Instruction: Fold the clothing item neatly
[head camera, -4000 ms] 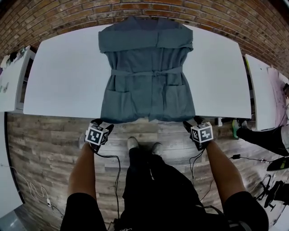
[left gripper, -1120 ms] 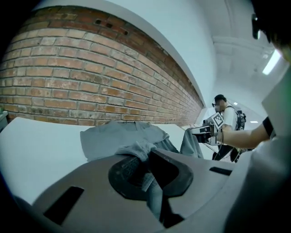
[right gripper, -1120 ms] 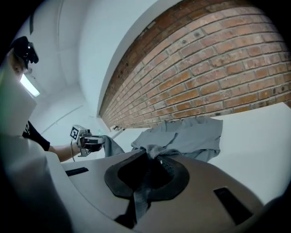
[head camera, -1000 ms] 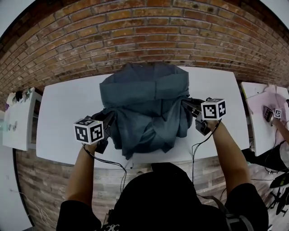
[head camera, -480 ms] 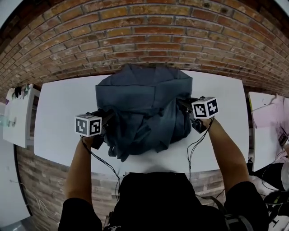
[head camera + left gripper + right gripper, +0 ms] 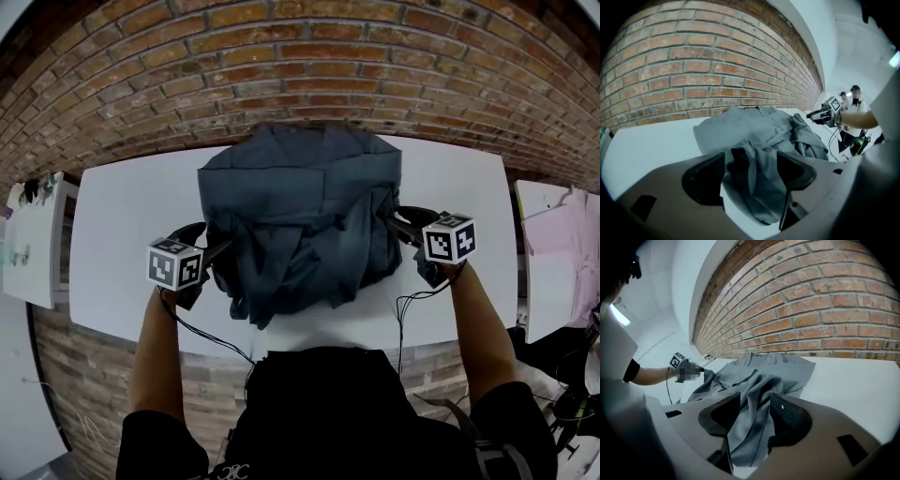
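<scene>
Hem's moved: four seconds ago the grey robe [image 6: 300, 211] lay flat with its hem at the table's [image 6: 122, 225] near edge and both grippers at the hem corners. Now the lower half is thrown up over the upper half.

- Robe: mid-table, collar end at the far edge by the brick wall [image 6: 300, 66], and the bunched near side stops short of the near edge. The fold is lumpy, not flat. Belt and pockets are buried in the creases, so you can't make them out. The hem edge itself is lost in the bunch.
- Left gripper [image 6: 750, 173]: at the robe's left side, jaws just opened wide. A fold of cloth lies loose between them and the pads aren't pressing on it.
- Right gripper [image 6: 752, 418]: at the robe's right side, jaws also just opened, less wide. Cloth drapes through the gap and isn't clamped.
- Head view: each marker cube [image 6: 174, 264] covers most of its gripper, so the jaw tips barely show. Your head and shoulders hide the middle of the near edge.
</scene>
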Demonstrator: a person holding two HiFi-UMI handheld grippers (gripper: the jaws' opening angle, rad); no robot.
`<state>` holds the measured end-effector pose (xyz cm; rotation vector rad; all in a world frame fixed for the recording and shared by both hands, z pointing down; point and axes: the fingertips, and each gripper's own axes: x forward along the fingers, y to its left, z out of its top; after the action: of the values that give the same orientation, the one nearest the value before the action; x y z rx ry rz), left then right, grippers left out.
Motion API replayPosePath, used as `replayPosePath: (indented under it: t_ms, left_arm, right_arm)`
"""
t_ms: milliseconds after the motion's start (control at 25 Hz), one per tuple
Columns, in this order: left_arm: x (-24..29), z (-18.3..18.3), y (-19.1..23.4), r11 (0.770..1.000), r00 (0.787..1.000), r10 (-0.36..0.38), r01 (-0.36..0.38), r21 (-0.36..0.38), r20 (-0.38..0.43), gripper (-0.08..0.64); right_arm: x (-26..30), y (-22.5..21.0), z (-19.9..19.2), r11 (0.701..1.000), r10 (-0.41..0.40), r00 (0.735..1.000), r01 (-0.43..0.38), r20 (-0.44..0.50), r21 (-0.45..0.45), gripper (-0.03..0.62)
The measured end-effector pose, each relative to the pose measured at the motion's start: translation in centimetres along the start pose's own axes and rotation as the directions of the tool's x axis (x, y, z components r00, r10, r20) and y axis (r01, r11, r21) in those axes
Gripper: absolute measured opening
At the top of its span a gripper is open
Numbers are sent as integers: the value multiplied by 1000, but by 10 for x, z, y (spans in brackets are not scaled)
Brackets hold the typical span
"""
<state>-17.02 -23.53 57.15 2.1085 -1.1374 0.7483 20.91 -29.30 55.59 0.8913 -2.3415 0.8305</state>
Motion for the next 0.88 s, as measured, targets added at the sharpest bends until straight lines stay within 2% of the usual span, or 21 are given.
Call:
replayPosePath:
  t_ms: [80, 160, 280, 480, 600, 720, 760, 840, 880]
  left_arm:
    - [-13, -10, -1, 998, 1000, 8, -7, 59, -20, 324]
    - [-23, -25, -19, 996, 998, -44, 48, 71, -54, 322]
    - [-26, -58, -58, 989, 985, -135, 142, 53, -110, 322]
    - [-17, -100, -107, 975, 962, -220, 219, -26, -160, 321]
    - [-5, -114, -127, 972, 948, -232, 237, -4, -218, 321]
    - [9, -121, -124, 980, 949, -191, 199, 4, -252, 315]
    - [12, -122, -120, 985, 953, -164, 172, 8, -256, 267]
    - [17, -120, -112, 992, 960, -114, 122, 16, -257, 124]
    - [18, -120, -110, 994, 961, -100, 108, 18, -257, 82]
  right_arm:
    - [-12, 16, -12, 999, -31, 999, 31, 22, -16, 178]
    - [-16, 42, -29, 999, -35, 999, 36, 32, -24, 178]
    - [-11, 82, -60, 999, -27, 1000, 28, 3, -29, 178]
    - [7, 127, -104, 999, -38, 997, 36, -65, -34, 178]
    - [11, 132, -116, 994, -101, 992, 97, -74, -55, 178]
    - [14, 130, -119, 986, -157, 984, 152, -82, -63, 178]
    - [16, 130, -119, 985, -164, 983, 158, -88, -68, 178]
    - [18, 130, -119, 983, -173, 980, 166, -96, -74, 174]
    - [18, 128, -118, 981, -186, 978, 179, -94, -78, 151]
